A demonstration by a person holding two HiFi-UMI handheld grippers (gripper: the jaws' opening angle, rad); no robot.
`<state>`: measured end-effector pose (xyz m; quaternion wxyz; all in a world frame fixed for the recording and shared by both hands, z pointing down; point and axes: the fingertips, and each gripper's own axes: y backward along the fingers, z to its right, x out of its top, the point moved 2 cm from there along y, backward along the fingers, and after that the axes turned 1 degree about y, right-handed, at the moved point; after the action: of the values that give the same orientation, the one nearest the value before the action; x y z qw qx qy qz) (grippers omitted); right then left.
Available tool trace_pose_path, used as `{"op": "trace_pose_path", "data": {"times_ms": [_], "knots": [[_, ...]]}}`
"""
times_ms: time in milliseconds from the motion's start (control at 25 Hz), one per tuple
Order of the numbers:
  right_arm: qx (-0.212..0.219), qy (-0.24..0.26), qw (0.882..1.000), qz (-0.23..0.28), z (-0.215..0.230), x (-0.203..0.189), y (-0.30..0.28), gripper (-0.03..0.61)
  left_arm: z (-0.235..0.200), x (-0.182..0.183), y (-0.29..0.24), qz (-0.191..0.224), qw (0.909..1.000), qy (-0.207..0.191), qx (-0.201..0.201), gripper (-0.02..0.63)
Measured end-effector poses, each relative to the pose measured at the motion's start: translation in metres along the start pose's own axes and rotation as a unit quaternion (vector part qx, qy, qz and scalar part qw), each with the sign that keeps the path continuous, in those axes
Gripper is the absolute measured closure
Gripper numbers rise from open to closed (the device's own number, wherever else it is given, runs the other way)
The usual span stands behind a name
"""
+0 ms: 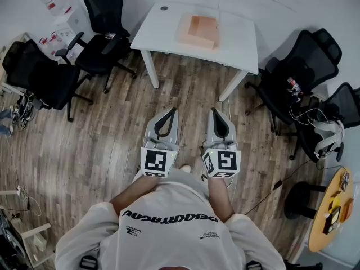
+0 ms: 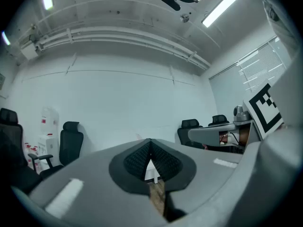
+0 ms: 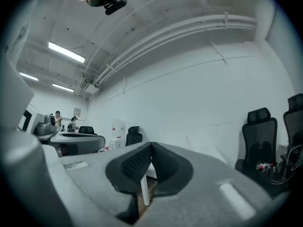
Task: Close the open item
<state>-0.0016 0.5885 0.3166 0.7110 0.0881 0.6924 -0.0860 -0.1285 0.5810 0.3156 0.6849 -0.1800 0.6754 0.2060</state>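
Head view: the box (image 1: 198,31) lies flat on the bench (image 1: 160,30), long axis crosswise; the left gripper (image 1: 171,111) and right gripper (image 1: 216,111) have their fingers closed on nothing.

A smooth, matt white top is seen on the table (image 1: 163,30) at twelve o'clock in the head view, and the pale orange box (image 1: 199,31) on it is made of what looks like matt cardboard. The floor (image 1: 101,151) is laid in brown wood-grain planks with a faint sheen. The left gripper (image 1: 172,111) and right gripper (image 1: 214,111) are shelled in matt grey plastic, their pads (image 2: 135,157) are faced in black, finely ribbed rubbery material, and the chairs (image 1: 101,55) at ten o'clock are covered in matt black.
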Motion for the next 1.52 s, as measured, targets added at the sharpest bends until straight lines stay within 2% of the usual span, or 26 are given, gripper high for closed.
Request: {"op": "trace_pose_path", "data": {"times_ms": [280,520,760,920,1200,1520], "knots": [[0.003,-0.01,1.0,0.018,0.009,0.003,0.013,0.58,0.013,-0.005,-0.001,-0.005,0.9999,0.007,0.005,0.618],[-0.009,-0.017,1.0,0.006,0.03,-0.007,0.016,0.58,0.03,-0.011,-0.011,-0.011,0.9999,0.0,-0.002,0.618],[-0.021,-0.033,0.999,0.001,0.053,-0.017,-0.006,0.58,0.024,-0.02,-0.037,-0.025,0.9997,0.001,0.002,0.618],[-0.015,-0.03,0.999,-0.002,0.065,-0.023,-0.039,0.58,0.01,-0.025,-0.071,-0.026,0.9997,0.004,0.005,0.618],[-0.022,-0.033,0.999,-0.006,0.11,-0.023,-0.121,0.58,-0.023,-0.029,-0.163,-0.021,0.9997,0.009,0.005,0.618],[-0.032,-0.033,0.999,-0.009,0.15,-0.009,-0.222,0.58,-0.074,-0.021,-0.263,-0.023,0.9996,0.013,0.006,0.618]]}}
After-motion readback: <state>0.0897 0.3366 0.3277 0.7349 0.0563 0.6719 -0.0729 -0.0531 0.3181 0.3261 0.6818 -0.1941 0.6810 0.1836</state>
